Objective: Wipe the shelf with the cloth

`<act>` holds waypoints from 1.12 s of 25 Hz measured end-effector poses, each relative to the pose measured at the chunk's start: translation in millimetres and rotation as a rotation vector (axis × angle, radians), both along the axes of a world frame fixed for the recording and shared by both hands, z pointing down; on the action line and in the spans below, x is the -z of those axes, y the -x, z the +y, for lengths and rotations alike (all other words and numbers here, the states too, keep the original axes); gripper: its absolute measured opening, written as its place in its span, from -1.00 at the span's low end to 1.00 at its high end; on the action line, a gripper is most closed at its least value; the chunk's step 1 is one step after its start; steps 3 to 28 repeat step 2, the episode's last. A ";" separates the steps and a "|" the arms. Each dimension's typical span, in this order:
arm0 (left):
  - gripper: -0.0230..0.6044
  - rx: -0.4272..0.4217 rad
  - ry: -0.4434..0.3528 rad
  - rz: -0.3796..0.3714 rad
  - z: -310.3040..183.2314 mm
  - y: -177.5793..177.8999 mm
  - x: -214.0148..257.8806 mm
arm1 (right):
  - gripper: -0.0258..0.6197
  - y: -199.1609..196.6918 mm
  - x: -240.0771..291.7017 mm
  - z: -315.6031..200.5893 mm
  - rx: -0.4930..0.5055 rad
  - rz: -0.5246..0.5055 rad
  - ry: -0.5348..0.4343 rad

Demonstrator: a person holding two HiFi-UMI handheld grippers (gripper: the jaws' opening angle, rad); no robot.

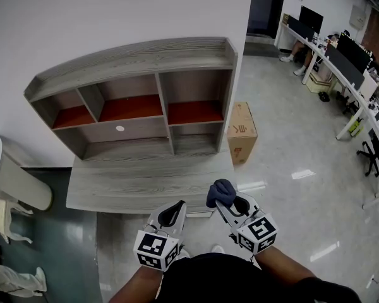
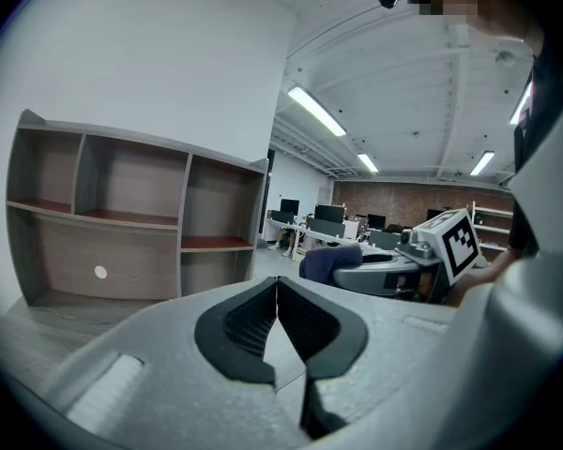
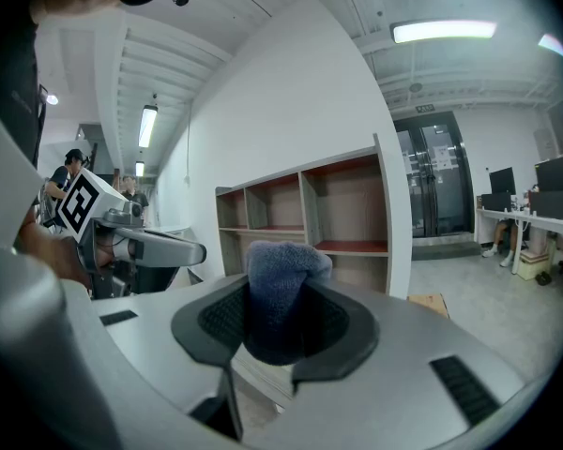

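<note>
Grey wood-grain shelf point(image 1: 139, 100) stands vs. the white wall point(image 1: 114, 17): 3 upper compartments w/ red-orange floors, and below them a wide bay w/ a small white dot point(image 1: 120, 129) on its back panel plus a narrower bay at its right. A matching grey desktop point(image 1: 145, 185) juts fwd under it. Glossy pale floor point(image 1: 290, 150) runs to the right, w/ a long row of office desks point(image 1: 341, 55) carrying dark monitors at the far right. A brown cardboard box point(image 1: 241, 131) sits on the floor just beside the shelf's right end. Both forearms come up from the bottom of the head view, side by side, grippers pointing at the shelf and held near the desktop's front edge, not touching it. L gripper point(image 1: 177, 207): jaws pressed together, nothing btwn them. R gripper point(image 1: 230, 202): jaws clamped on the dark blue cloth point(image 1: 220, 192), which bunches up and pokes out past the tips. The cloth is in the air, well apart from the shelf compartments.
</note>
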State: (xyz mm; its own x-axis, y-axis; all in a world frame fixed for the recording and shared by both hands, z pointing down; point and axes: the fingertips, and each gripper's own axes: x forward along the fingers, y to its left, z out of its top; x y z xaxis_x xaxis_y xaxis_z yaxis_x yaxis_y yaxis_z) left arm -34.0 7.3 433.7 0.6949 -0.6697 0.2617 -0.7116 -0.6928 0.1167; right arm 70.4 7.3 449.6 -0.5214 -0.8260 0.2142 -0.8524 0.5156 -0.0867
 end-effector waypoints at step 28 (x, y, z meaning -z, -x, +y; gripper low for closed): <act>-0.89 0.003 0.001 0.000 1.1 0.1 -0.5 | -0.52 -0.5 -0.1 1.2 0.000 0.000 0.000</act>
